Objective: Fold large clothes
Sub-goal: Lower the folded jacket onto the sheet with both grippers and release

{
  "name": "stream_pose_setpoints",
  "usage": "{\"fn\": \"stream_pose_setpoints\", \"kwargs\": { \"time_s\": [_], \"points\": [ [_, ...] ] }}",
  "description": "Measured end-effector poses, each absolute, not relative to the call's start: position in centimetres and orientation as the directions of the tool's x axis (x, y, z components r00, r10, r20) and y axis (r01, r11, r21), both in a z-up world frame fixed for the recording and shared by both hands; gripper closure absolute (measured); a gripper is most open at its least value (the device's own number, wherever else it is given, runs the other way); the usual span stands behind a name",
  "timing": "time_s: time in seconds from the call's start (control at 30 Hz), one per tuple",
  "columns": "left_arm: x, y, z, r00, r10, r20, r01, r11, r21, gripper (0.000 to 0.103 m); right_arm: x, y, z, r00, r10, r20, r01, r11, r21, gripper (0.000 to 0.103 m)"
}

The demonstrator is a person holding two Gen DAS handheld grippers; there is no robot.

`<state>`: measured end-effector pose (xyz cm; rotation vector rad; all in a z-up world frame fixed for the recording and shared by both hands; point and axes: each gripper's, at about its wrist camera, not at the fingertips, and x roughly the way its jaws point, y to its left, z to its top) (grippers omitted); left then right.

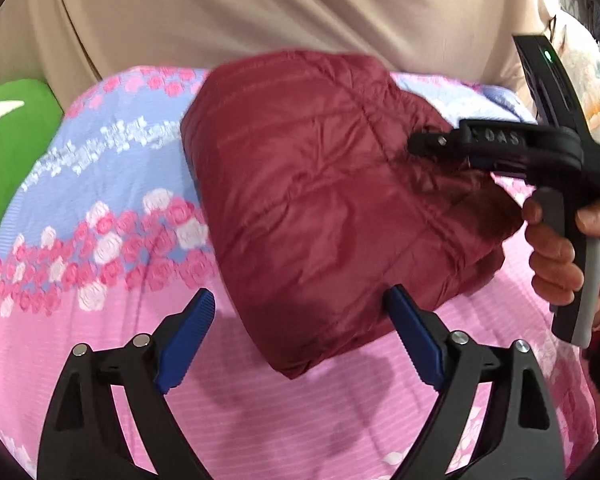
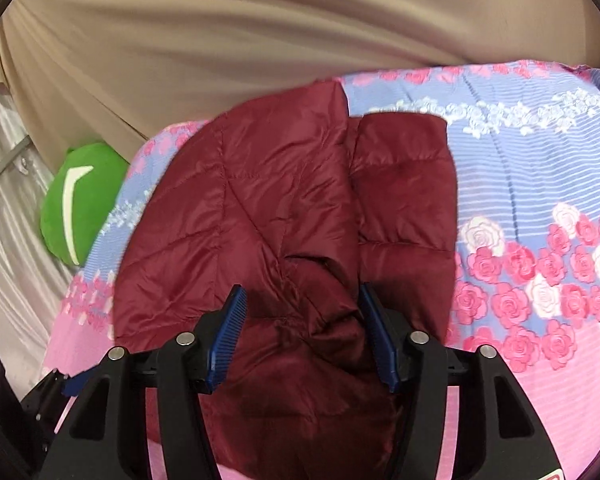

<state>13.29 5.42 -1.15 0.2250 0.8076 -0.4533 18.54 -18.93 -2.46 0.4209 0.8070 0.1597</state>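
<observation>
On the flowery bed cover [image 1: 100,240], the puffy red jacket [image 1: 320,200] may spring open, since both the left gripper [image 1: 300,320] and right gripper [image 2: 300,312] stand wide, holding nothing.

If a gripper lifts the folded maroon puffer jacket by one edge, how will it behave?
Likely floppy: the jacket is soft quilted fabric, already creased and bunched between the right gripper pads, so the fold would probably sag open. Probably light for its bulk, being puffy. The shiny shell looks slippery, so it may slide on the floral bedspread.
</observation>
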Motion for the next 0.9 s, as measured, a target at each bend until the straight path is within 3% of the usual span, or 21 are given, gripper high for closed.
{"fn": "stream_pose_setpoints", "kwargs": {
  "time_s": [0.03, 0.07, 0.13, 0.17, 0.2, 0.3, 0.4, 0.47, 0.6, 0.7, 0.77, 0.8, 0.9],
  "points": [
    [13.4, 5.4, -1.8, 0.585, -0.305, -0.751, 0.482, 0.876, 0.02, 0.017, 18.8, -18.7, -2.8, 0.677, 0.286, -0.678, 0.024, 0.912, 0.409, 0.064],
    [13.6, 5.4, -2.3, 0.577, -0.299, -0.76, 0.484, 0.875, 0.023, 0.022, 18.9, -18.7, -2.9, 0.672, 0.278, -0.686, 0.028, 0.917, 0.399, 0.081],
    [13.9, 5.5, -2.8, 0.575, -0.29, -0.765, 0.49, 0.871, 0.038, 0.04, 18.5, -18.8, -2.8, 0.681, 0.294, -0.67, 0.014, 0.91, 0.414, 0.096],
    [14.2, 6.0, -2.7, 0.587, -0.286, -0.758, 0.478, 0.878, 0.039, 0.05, 17.9, -18.9, -2.4, 0.7, 0.299, -0.648, 0.008, 0.905, 0.425, 0.098],
    [14.3, 6.5, -2.4, 0.588, -0.294, -0.753, 0.474, 0.88, 0.026, 0.054, 17.0, -19.1, -1.6, 0.729, 0.298, -0.617, -0.002, 0.902, 0.433, 0.098],
    [15.0, 7.9, -1.9, 0.601, -0.308, -0.737, 0.456, 0.89, 0.0, 0.056, 14.2, -19.8, -0.1, 0.789, 0.29, -0.541, -0.03, 0.899, 0.438, 0.1],
    [16.7, 7.9, -3.9, 0.575, -0.27, -0.772, 0.444, 0.896, 0.017, 0.056, 17.3, -18.9, -4.3, 0.671, 0.274, -0.689, 0.009, 0.926, 0.377, 0.1],
    [16.9, 7.9, -4.7, 0.566, -0.259, -0.783, 0.427, 0.904, 0.01, 0.056, 17.9, -19.0, -5.5, 0.66, 0.283, -0.696, 0.028, 0.916, 0.399, 0.1],
    [15.1, 9.2, -3.0, 0.561, -0.264, -0.785, 0.415, 0.91, -0.01, 0.055, 14.9, -19.4, -2.8, 0.691, 0.245, -0.68, 0.055, 0.92, 0.388, 0.089],
    [12.8, 10.2, -0.1, 0.611, -0.291, -0.736, 0.425, 0.905, -0.005, 0.036, 11.3, -18.7, -0.9, 0.71, 0.229, -0.666, 0.014, 0.941, 0.338, 0.081],
    [12.2, 10.5, 1.5, 0.65, -0.296, -0.7, 0.41, 0.912, -0.004, 0.024, 9.6, -17.7, -0.8, 0.697, 0.263, -0.667, -0.032, 0.941, 0.337, 0.05],
    [12.2, 10.5, 1.9, 0.659, -0.3, -0.689, 0.407, 0.913, -0.008, 0.024, 8.8, -17.3, -1.1, 0.689, 0.276, -0.67, -0.039, 0.937, 0.346, 0.043],
    [13.6, 9.8, 1.6, 0.659, -0.286, -0.695, 0.381, 0.924, -0.019, 0.023, 8.8, -16.1, -3.4, 0.649, 0.302, -0.698, -0.037, 0.929, 0.368, 0.044]
  ]
}}
